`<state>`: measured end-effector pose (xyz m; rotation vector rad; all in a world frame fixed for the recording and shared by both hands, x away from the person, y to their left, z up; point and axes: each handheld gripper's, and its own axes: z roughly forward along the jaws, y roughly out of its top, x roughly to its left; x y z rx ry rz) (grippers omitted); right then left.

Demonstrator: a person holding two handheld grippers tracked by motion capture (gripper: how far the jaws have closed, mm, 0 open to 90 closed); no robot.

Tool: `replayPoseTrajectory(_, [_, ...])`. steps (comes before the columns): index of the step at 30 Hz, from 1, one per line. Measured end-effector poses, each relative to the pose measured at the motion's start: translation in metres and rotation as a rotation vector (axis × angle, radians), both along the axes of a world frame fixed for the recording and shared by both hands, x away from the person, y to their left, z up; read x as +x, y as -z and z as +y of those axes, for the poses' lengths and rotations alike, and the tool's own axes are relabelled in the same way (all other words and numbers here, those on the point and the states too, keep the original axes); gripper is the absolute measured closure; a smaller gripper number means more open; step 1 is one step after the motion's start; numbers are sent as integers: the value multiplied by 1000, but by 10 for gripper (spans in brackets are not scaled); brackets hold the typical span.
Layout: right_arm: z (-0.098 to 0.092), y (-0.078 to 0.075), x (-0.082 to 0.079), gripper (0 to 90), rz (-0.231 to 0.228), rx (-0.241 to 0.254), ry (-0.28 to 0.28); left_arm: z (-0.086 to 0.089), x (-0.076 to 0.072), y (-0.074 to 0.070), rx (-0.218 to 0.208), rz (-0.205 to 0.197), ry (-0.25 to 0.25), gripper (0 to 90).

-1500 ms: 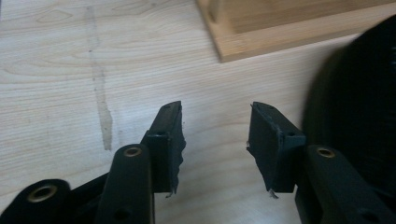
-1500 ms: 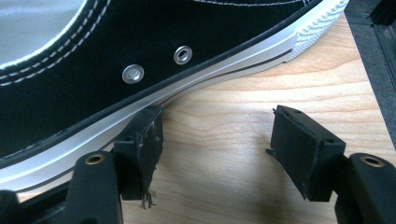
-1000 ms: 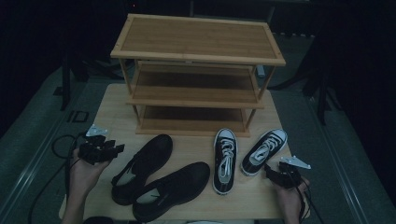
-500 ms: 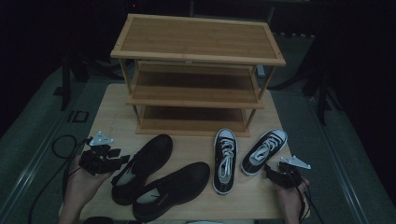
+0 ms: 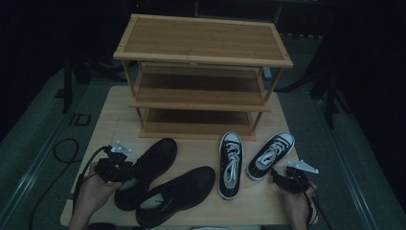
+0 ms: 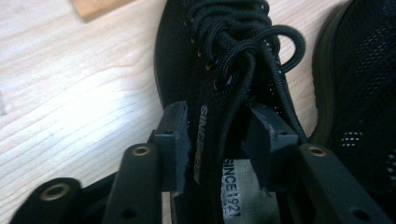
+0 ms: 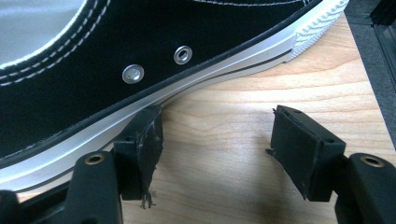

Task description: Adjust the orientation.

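Note:
Two black mesh shoes lie at the front left of the table; the left black shoe has my left gripper over its opening. Its jaws have just been closing and still stand apart, astride the shoe's side wall and tongue; one pad lies against the outer side. The second black shoe lies beside it. Two black-and-white sneakers sit at the front right. My right gripper stands open by the heel of the right sneaker, one finger at its white sole.
A three-tier wooden shoe rack stands at the back of the light wooden table, its shelves bare. The left sneaker lies between the shoe pairs. A black cable loops off the table's left edge onto the dark floor.
My left hand has moved right, from beside the black shoe onto its opening, and its jaws have narrowed. The right hand and all shoes have stayed put.

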<state>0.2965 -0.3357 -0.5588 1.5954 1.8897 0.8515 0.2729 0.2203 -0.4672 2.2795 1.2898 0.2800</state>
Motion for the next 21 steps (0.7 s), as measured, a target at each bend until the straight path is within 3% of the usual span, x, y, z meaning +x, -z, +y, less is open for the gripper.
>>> replayPoseTrajectory(5, [0,0,0,337,0,-1,-1,-8,12,8,85,43,-12,652])
replayPoseTrajectory(8, [0,0,0,337,0,-1,-1,-10,17,10,115,56,-24,682])
replayPoseTrajectory(12, [0,0,0,337,0,-1,-1,-12,17,10,152,43,-22,784])
replayPoseTrajectory(14, [0,0,0,337,0,-1,-1,-12,17,9,148,37,-27,870])
replayPoseTrajectory(20, [0,0,0,337,0,-1,-1,-9,17,8,125,33,-44,884])
replayPoseTrajectory(21, [0,0,0,337,0,-1,-1,-6,18,8,85,37,-55,885])
